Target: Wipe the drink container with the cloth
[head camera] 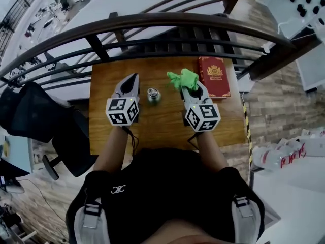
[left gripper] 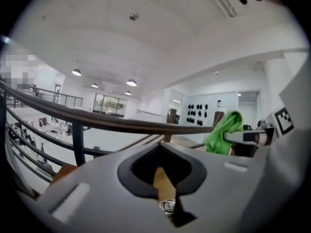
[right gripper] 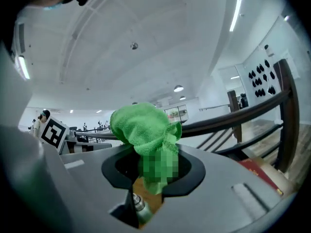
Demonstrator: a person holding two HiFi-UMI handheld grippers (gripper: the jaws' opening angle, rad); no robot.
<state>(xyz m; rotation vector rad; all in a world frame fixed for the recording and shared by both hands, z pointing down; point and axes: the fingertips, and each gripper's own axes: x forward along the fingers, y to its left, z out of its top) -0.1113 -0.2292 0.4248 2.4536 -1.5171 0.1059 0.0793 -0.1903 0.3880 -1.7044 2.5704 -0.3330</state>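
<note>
Hiding much: the drink container (head camera: 154, 94) shows only a small silvery top; body and print unreadable.
Standing: upright on the tabletop (head camera: 162, 131).
At its left: left hand-held gripper (head camera: 135, 78), jaws together, empty.
At its right: right hand-held gripper (head camera: 191, 88) clamping the bunched green cloth (head camera: 184, 79).

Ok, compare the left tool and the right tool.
The left tool is shut on nothing; the right tool is clamped on the green cloth. The left tool sits left of the drink can; the right tool sits right of it, by the red book. Both point forward over the table.
</note>
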